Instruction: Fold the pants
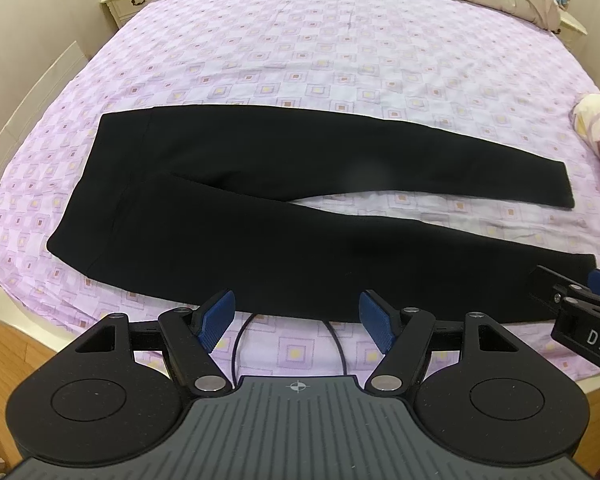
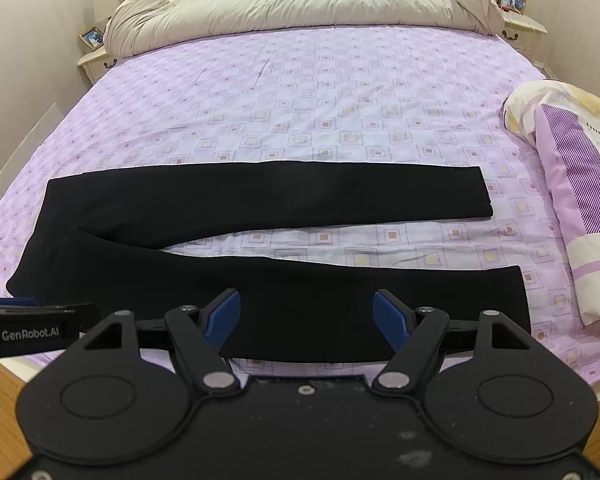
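Black pants [image 1: 260, 200] lie flat across the purple patterned bed sheet [image 1: 300, 60], waistband to the left, the two legs spread apart toward the right. In the right wrist view the same pants [image 2: 220, 200] show a strip of sheet between the legs. My left gripper [image 1: 297, 312] hovers open over the near edge of the near leg, nothing between its blue pads. My right gripper [image 2: 306, 314] stands open above the near leg close to its hem, also holding nothing. Each gripper shows at the edge of the other's view.
A beige duvet [image 2: 292, 4] is bunched at the head of the bed. A purple and cream pillow [image 2: 580, 184] lies at the right side. Bedside tables [image 1: 126, 0] with photo frames flank the bed. Wooden floor [image 1: 4, 368] shows at the foot.
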Available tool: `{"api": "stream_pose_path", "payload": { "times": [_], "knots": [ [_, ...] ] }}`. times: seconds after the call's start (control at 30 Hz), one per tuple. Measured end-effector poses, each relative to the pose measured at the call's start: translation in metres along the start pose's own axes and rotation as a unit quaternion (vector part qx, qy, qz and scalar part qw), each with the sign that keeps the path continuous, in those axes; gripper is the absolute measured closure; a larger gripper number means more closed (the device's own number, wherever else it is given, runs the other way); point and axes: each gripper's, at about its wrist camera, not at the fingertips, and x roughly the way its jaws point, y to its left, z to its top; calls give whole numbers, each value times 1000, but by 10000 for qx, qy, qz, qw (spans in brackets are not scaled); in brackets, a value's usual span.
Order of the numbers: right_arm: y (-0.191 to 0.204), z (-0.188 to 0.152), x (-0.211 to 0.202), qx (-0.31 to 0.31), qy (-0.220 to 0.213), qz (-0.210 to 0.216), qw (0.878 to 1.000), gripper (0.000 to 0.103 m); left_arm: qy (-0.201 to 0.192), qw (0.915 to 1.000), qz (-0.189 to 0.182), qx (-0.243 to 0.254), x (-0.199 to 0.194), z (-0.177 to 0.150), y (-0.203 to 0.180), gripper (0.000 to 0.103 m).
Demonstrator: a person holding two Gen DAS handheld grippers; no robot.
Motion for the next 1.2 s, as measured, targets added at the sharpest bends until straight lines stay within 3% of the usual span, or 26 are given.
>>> {"api": "stream_pose_path", "payload": {
  "times": [0.17, 0.27, 0.43, 0.57, 0.77, 1.0, 1.2],
  "knots": [
    [4, -3, 10, 68, 190, 92, 9998, 26, 83, 9999, 58, -2, 4, -3, 12, 37],
    [6, -6, 18, 161, 378, 117, 9991, 26, 73, 9999, 78, 47, 11, -6, 24, 47],
    [11, -13, 34, 369, 677, 35, 9970, 26, -76, 9980, 262, 578, 29, -12, 38, 50],
    [13, -14, 48, 557, 898, -102, 9943, 26, -229, 9909, 212, 1310, 47, -24, 50, 50],
    [24, -8, 66, 718, 1149, -321, 9903, 26, -125, 9715, 275, 2350, 92, -41, 76, 50],
    [41, 4, 89, 839, 1400, -507, 9853, 26, 292, 9590, 119, 2816, 135, -39, 109, 59],
    [35, 6, 101, 1335, 1387, -856, 9776, 26, 371, 9605, -326, 2740, 151, -19, 114, 64]
  ]
}}
